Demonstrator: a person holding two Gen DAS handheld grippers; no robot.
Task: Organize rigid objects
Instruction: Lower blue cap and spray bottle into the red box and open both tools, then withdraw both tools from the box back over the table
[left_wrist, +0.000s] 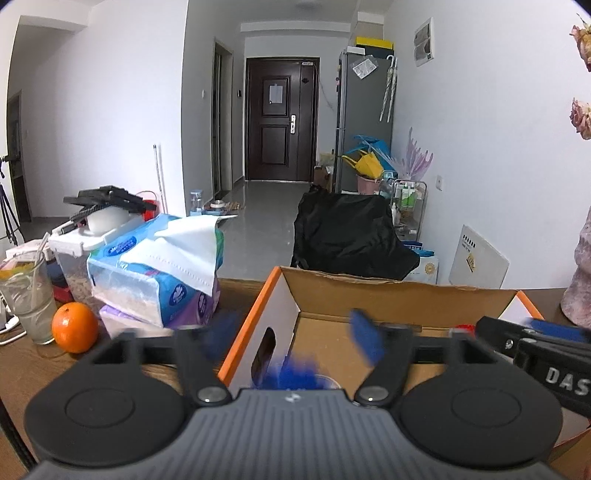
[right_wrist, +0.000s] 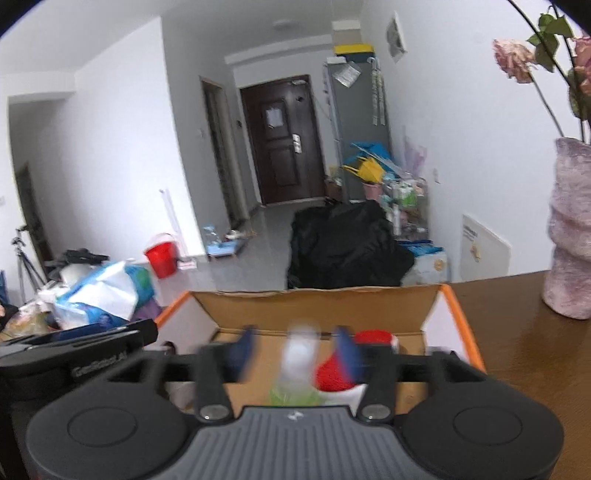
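An open cardboard box (left_wrist: 369, 295) with orange edges stands on the wooden table, and both grippers hang over it. My left gripper (left_wrist: 293, 332) is open, its blue fingertips (left_wrist: 365, 332) wide apart. Below them, inside the box, is a blurred blue object (left_wrist: 291, 373) that touches neither pad. My right gripper (right_wrist: 295, 352) is open too. A blurred bottle (right_wrist: 297, 360) with a white top and green lower part sits in the gap, clear of both fingers. A red and white item (right_wrist: 332, 373) and a red cap (right_wrist: 373, 338) lie in the box (right_wrist: 314, 306).
Left of the box are tissue packs (left_wrist: 155, 266), an orange (left_wrist: 74, 326), a drinking glass (left_wrist: 29, 295) and a clear lidded container (left_wrist: 74, 251). A pink vase (right_wrist: 572, 229) stands at the right on the table (right_wrist: 517, 332). A black bag (left_wrist: 347, 236) sits behind the box.
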